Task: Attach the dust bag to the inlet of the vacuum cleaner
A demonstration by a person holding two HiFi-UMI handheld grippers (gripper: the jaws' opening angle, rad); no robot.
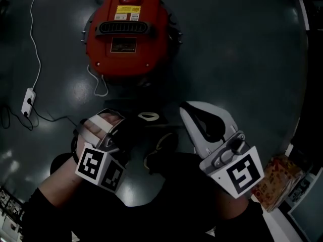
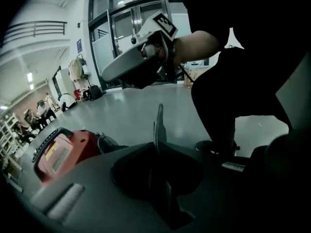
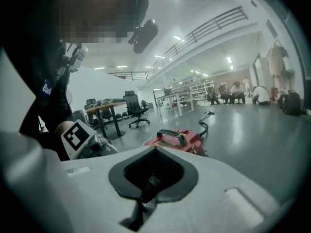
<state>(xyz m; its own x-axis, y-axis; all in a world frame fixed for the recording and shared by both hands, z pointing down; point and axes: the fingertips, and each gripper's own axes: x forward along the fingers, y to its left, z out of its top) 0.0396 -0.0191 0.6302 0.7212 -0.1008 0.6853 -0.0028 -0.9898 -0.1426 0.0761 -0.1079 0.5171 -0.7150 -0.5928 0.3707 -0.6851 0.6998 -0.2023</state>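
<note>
Near the red vacuum cleaner, the left tool clamps a thin upright edge, seemingly of the dark dust bag; the right tool has its jaws pressed together.

The round red plastic vacuum cleaner with a black top handle is sitting upright on the grey floor. I am pinching the dark dust bag by its thin stiff collar, edge-on, in my left gripper, near the cleaner.
</note>
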